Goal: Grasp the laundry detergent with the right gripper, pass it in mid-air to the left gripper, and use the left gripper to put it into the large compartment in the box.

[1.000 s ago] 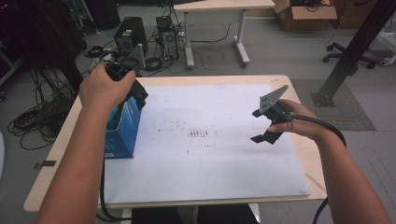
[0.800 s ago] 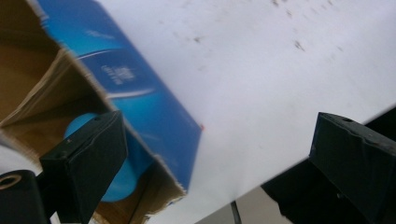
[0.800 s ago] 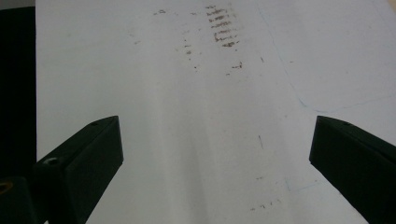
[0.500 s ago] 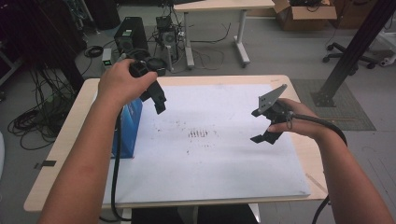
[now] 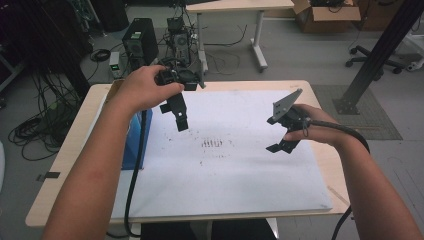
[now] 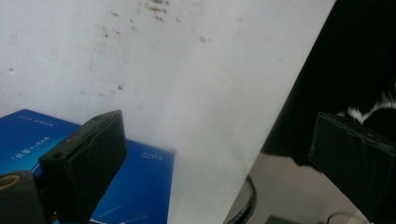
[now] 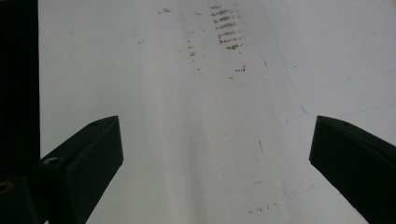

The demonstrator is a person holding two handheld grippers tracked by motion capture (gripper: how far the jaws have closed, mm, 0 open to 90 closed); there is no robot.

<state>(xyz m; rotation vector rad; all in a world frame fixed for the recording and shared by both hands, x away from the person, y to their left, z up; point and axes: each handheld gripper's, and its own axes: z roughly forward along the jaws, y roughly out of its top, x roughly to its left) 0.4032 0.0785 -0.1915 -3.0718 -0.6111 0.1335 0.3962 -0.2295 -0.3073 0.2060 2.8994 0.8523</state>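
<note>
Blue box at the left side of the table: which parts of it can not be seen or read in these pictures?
- High view: the person's left forearm covers most of the blue box; a narrow strip shows.
- Left gripper view: the bottom edge cuts the blue box off, and a black jaw covers part of it.
- Left gripper view: the white print on the box is too small and blurred to read.

Overhead and close views, shared white sheet (image 5: pixel 240 165)
</note>
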